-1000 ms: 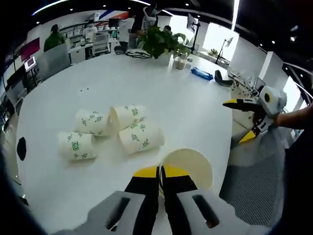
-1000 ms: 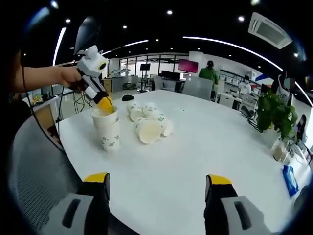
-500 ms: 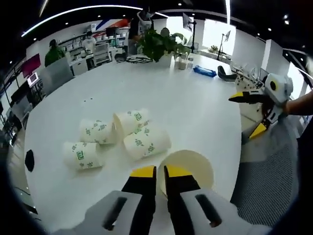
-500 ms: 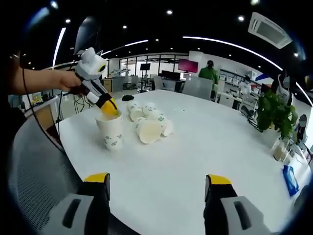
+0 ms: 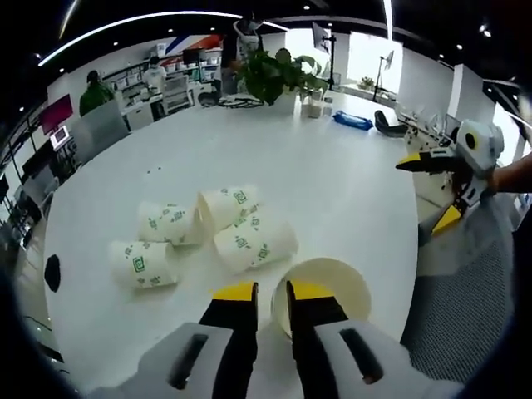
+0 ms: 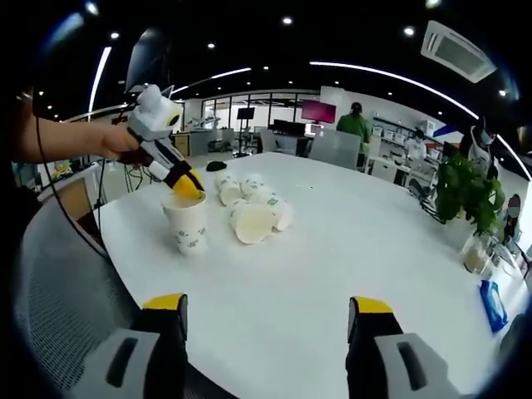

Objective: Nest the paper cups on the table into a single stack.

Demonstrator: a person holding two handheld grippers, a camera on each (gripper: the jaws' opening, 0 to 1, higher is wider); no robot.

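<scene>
While the upright cup serves as the landmark, every place below is given from it.

Left gripper (image 5: 271, 293): its yellow-tipped jaws straddle the near rim of the upright cup (image 5: 322, 287), one inside the mouth and one outside. A narrow gap shows between them, so whether they pinch the wall or sit loose on it I cannot tell.

Left gripper from the other side (image 6: 184, 184): held in a person's hand (image 6: 116, 143), tips at the top of the upright cup (image 6: 188, 223).

Upright cup: stands mouth up near the table (image 5: 332, 183) edge; possibly more than one already nested, but the frames are too small to settle it.

Loose cups (image 5: 202, 229): four lie on their sides just beyond the upright cup, clustered and touching, mouths pointing different ways. In the right gripper view the cluster (image 6: 253, 209) lies just beside the upright cup.

Right gripper (image 6: 266, 312): jaws spread wide, nothing between them, well apart from the upright cup.

Handling, as a judgement: thin paper, very light, easily crushed or tipped, and a lying cup will roll. The rolled rim is the stiffest part, so a gentle pinch across the wall just under it should suit best. The upright cup likely needs steadying while another is pushed in.

Plant (image 5: 278, 73): far across the table.
</scene>
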